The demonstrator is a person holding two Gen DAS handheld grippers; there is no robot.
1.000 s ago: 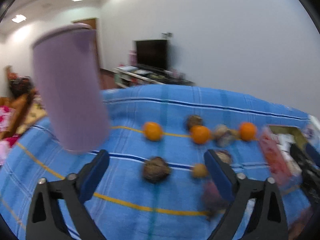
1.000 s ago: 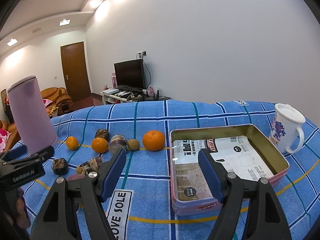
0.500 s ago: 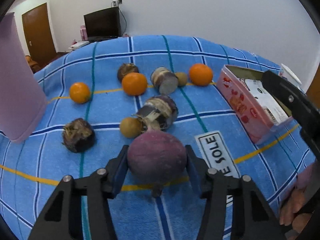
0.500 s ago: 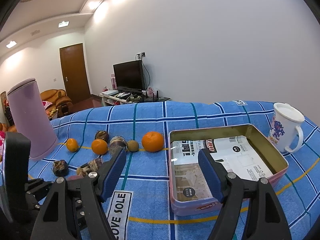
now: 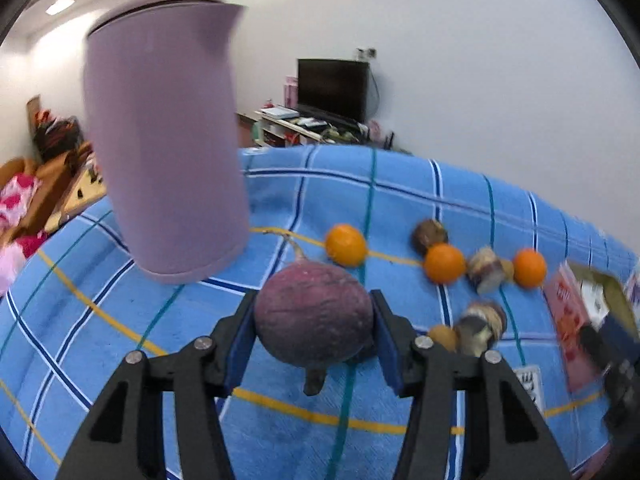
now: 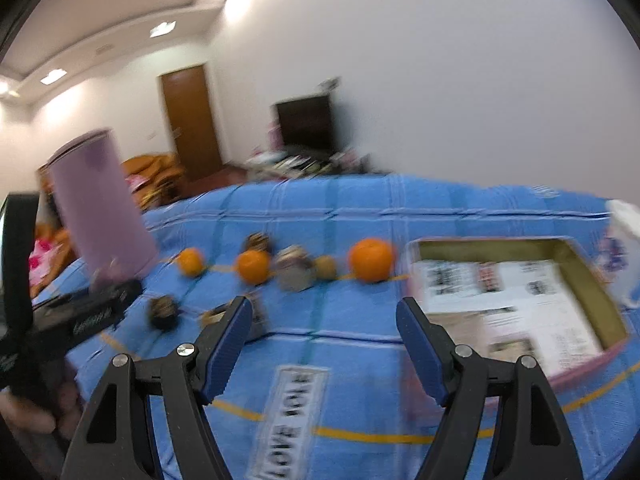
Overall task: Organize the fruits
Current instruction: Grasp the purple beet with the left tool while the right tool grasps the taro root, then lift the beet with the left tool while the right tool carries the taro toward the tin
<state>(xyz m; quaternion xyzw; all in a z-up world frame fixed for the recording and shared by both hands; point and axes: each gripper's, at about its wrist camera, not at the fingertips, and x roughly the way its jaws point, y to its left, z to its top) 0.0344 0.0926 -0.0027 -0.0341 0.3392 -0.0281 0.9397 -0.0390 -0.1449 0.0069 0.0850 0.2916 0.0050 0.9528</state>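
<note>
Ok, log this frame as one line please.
task: organize fruits | left gripper: jaws shut on purple round fruit | right gripper: open, empty | tin box: no fruit inside

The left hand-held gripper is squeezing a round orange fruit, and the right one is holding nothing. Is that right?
Not quite. The left hand-held gripper is squeezing a round purple fruit, not an orange one; the left wrist view shows it between the pads. The right hand-held gripper is indeed holding nothing.
</note>
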